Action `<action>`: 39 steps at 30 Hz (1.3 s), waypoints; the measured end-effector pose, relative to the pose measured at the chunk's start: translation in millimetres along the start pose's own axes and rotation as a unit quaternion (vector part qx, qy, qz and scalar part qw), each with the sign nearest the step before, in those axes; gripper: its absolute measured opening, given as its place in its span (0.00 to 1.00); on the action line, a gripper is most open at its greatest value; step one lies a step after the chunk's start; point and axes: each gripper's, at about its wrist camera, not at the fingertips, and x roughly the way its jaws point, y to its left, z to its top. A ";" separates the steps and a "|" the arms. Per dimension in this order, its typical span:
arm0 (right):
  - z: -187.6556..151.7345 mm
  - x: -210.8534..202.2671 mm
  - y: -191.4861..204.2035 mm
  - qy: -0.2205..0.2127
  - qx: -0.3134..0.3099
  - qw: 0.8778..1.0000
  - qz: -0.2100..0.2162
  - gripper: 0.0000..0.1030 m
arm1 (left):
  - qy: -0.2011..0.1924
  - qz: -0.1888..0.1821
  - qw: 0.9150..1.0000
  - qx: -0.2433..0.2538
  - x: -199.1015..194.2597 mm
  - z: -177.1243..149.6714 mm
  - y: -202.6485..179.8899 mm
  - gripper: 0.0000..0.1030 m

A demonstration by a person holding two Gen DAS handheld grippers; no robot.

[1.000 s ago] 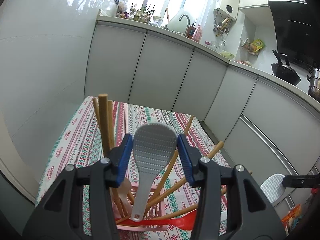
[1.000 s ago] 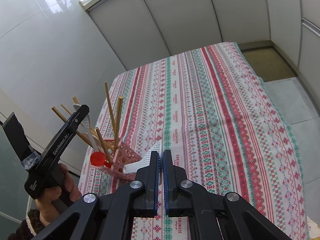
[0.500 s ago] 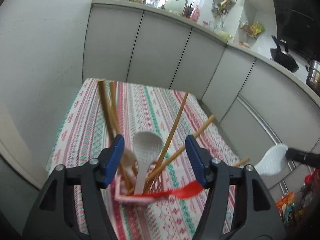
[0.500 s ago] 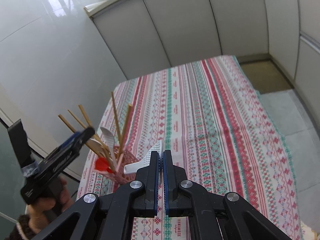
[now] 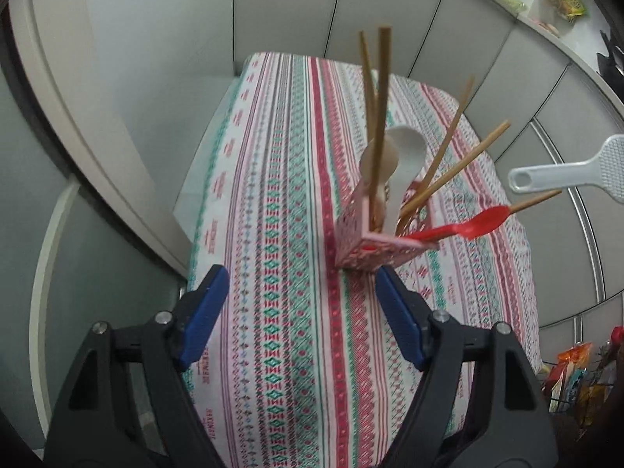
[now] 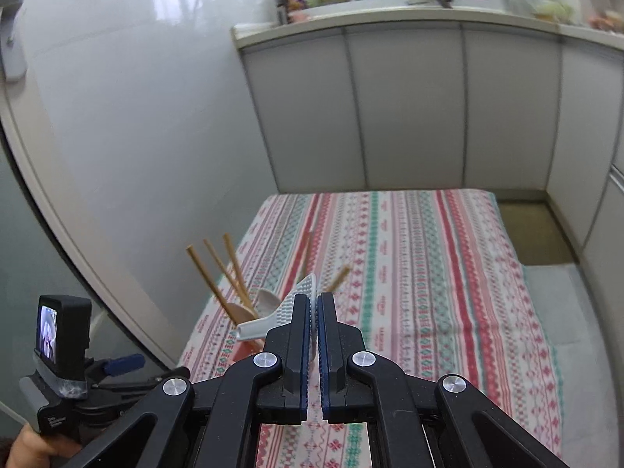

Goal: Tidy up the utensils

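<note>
Repeating red lettering is running along the stripes of the patterned tablecloth, too blurred to be read; small white print on the handle of the left gripper, seen at lower left in the right wrist view, is likewise illegible. The pink perforated utensil holder is standing on the cloth-covered counter near its left edge, with wide open cloth lying to its right and beyond it toward the grey cabinets. Wooden chopsticks are leaning out of the holder at several angles, a white spoon is standing upright among them, and a red spoon is jutting sideways over the rim. The left gripper is hovering above the near end of the counter, tilted downward, its blue-padded fingers spread wide and holding nothing, the holder lying just beyond their tips. The right gripper is being held level above the counter, its fingers clenched on the blade of a white rice paddle, whose handle is pointing left toward the holder while hanging in the air to its right, clear of the chopsticks.
</note>
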 end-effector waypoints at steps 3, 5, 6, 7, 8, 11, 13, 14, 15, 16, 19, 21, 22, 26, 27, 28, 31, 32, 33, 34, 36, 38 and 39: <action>-4.2 26.0 19.5 0.021 -0.031 0.999 -0.018 0.03 | 0.023 0.007 1.000 -0.008 7.8 -0.4 7.1 0.75; -8.4 44.1 32.0 0.034 -0.054 0.997 -0.034 0.03 | 0.032 0.006 0.999 -0.014 10.4 0.6 11.4 0.75; -10.2 50.5 35.4 0.038 -0.061 0.997 -0.039 0.03 | 0.035 0.005 0.999 -0.017 11.7 0.5 13.7 0.75; -12.2 60.7 42.0 0.045 -0.073 0.995 -0.046 0.03 | 0.037 0.006 0.999 -0.018 12.2 1.4 15.3 0.75; -14.0 68.8 47.1 0.050 -0.081 0.994 -0.049 0.03 | 0.039 0.007 0.999 -0.020 13.3 1.7 17.2 0.76; -19.8 90.6 60.3 0.063 -0.106 0.990 -0.062 0.03 | 0.045 0.010 0.999 -0.022 16.1 2.0 21.5 0.75; -23.0 101.6 64.6 0.071 -0.118 0.988 -0.068 0.03 | 0.046 0.010 0.999 -0.022 17.2 2.1 23.3 0.76; -24.2 106.0 67.4 0.074 -0.125 0.987 -0.075 0.03 | 0.047 0.011 0.999 -0.021 17.6 2.2 24.1 0.76; -25.6 110.5 70.5 0.075 -0.132 0.985 -0.080 0.03 | 0.048 0.014 0.999 -0.020 18.0 1.8 24.7 0.76; -26.3 113.4 71.8 0.077 -0.136 0.984 -0.083 0.03 | 0.048 0.015 0.999 -0.019 18.6 1.8 24.9 0.76; -29.3 126.5 77.2 0.089 -0.149 0.981 -0.089 0.03 | 0.053 0.018 0.998 -0.015 21.0 1.2 24.5 0.76; -32.2 136.5 79.6 0.098 -0.153 0.980 -0.084 0.03 | 0.055 0.019 0.998 -0.013 22.2 0.5 23.8 0.76; -33.3 140.8 80.5 0.102 -0.154 0.979 -0.082 0.03 | 0.055 0.019 0.998 -0.012 22.8 0.3 23.1 0.76; -37.0 148.0 82.4 0.101 -0.144 0.984 -0.035 0.04 | 0.050 0.016 0.999 -0.003 21.2 -0.1 18.0 0.76; -35.5 145.1 81.9 0.100 -0.139 0.985 -0.025 0.06 | 0.046 0.015 0.999 0.000 19.6 -0.1 16.1 0.76; -33.7 140.5 82.0 0.095 -0.137 0.986 -0.020 0.12 | 0.044 0.014 0.999 0.002 18.4 0.0 15.0 0.76; -26.1 115.1 81.5 0.065 -0.133 0.989 -0.011 0.25 | 0.037 0.014 0.999 0.008 13.4 -0.1 11.4 0.76; -23.9 106.3 79.3 0.057 -0.129 0.990 -0.010 0.25 | 0.034 0.015 0.999 0.009 10.6 -0.4 10.3 0.76; -21.7 95.8 76.0 0.049 -0.124 0.991 -0.009 0.26 | 0.029 0.014 0.999 0.010 6.7 -1.2 8.7 0.76; -20.5 89.2 74.0 0.044 -0.120 0.992 -0.008 0.27 | 0.025 0.014 1.000 0.011 3.5 -1.9 7.1 0.76; -20.6 64.9 62.9 0.026 -0.105 0.994 -0.008 0.35 | 0.011 0.015 1.000 0.018 -7.4 -3.8 2.0 0.76; -22.4 42.3 52.3 0.013 -0.091 0.996 -0.012 0.43 | -0.019 0.024 0.999 0.026 -26.0 -7.9 -6.9 0.79; -24.3 30.8 48.1 0.008 -0.084 0.996 -0.015 0.44 | -0.035 0.030 0.999 0.029 -36.0 -10.9 -12.2 0.84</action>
